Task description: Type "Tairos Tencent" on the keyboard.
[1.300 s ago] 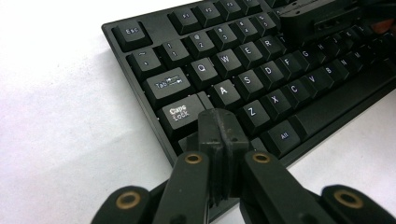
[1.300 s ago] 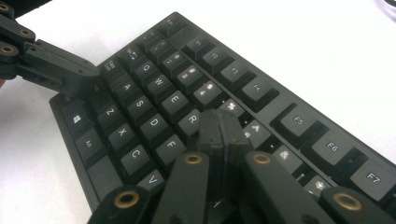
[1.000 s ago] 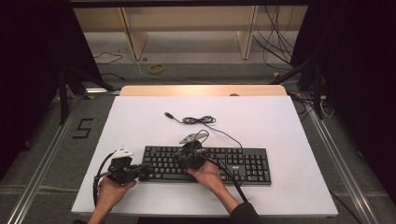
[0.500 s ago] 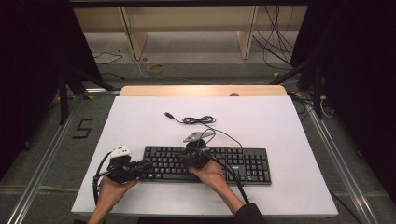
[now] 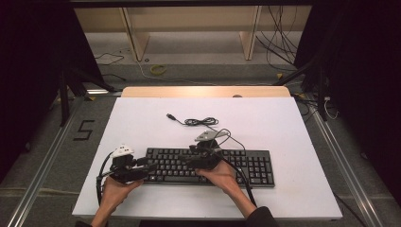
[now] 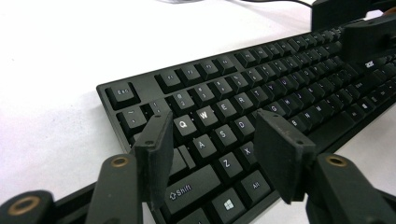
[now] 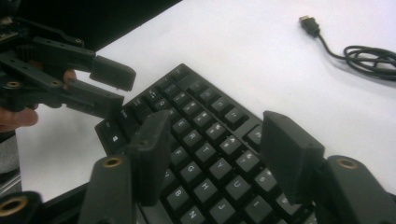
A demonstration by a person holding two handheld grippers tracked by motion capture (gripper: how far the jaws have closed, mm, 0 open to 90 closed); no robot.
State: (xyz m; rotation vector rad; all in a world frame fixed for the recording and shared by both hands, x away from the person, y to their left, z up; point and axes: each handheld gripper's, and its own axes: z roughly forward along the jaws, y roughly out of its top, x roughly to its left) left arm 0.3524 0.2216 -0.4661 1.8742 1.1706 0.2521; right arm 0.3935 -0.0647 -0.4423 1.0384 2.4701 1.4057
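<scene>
With the keyboard (image 5: 210, 165) lying flat on the counter (image 5: 142, 118), we hold the left tongs (image 6: 215, 140) and right tongs (image 7: 219, 144) just spreading over its keys, pinching nothing, apparently freeing it.

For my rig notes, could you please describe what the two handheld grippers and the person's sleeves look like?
Both grippers are black. The left gripper has a white plate on top and a black cable looping beside it; the right gripper has a grey three-cornered plate and a black cable trailing along the forearm. Each has two flat rectangular pads on arms with brass-coloured pivots. A dark sleeve shows at the right arm.
</scene>
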